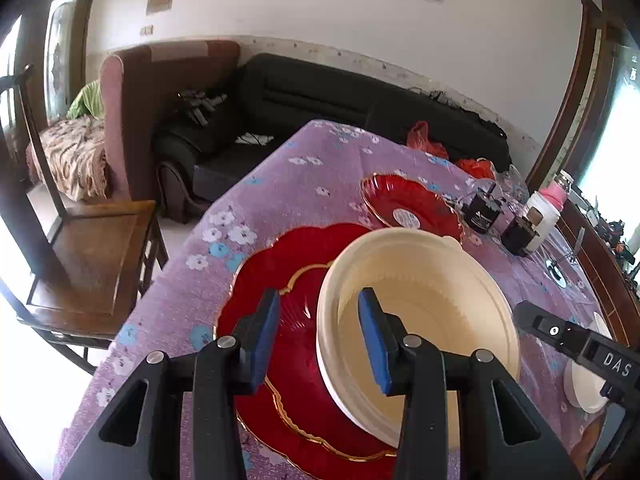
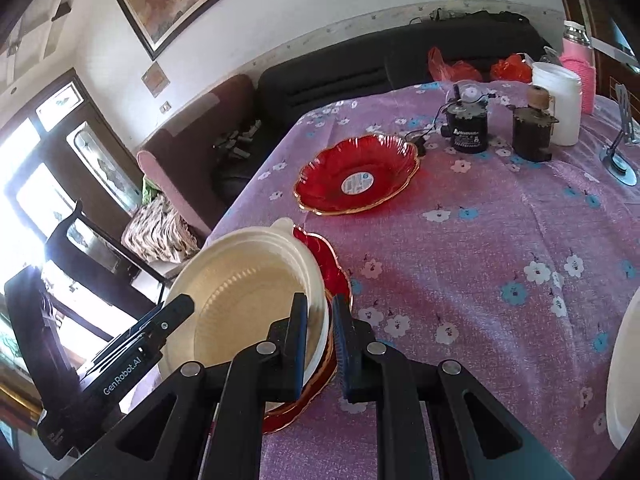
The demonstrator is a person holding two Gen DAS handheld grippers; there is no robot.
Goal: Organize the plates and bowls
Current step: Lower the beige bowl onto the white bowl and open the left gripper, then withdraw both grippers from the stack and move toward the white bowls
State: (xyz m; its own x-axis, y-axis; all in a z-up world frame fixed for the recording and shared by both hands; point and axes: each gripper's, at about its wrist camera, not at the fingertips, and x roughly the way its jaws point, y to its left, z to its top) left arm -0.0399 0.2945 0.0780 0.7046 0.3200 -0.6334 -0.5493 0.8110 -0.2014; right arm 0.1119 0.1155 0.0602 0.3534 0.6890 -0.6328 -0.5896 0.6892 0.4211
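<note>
Fingers: left gripper (image 1: 319, 338) parted, astride cream bowl (image 1: 424, 300) near rim, not pinching; right gripper (image 2: 320, 344) clamps far-right rim. Bowl atop stacked red plates (image 1: 288, 332), table's near-left. Step: seating bowl. Next: release cleanly.

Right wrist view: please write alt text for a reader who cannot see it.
The right gripper pinches the rim of a cream bowl that sits on a red plate on a purple flowered tablecloth. Farther back lies a red dish with a sticker.
</note>
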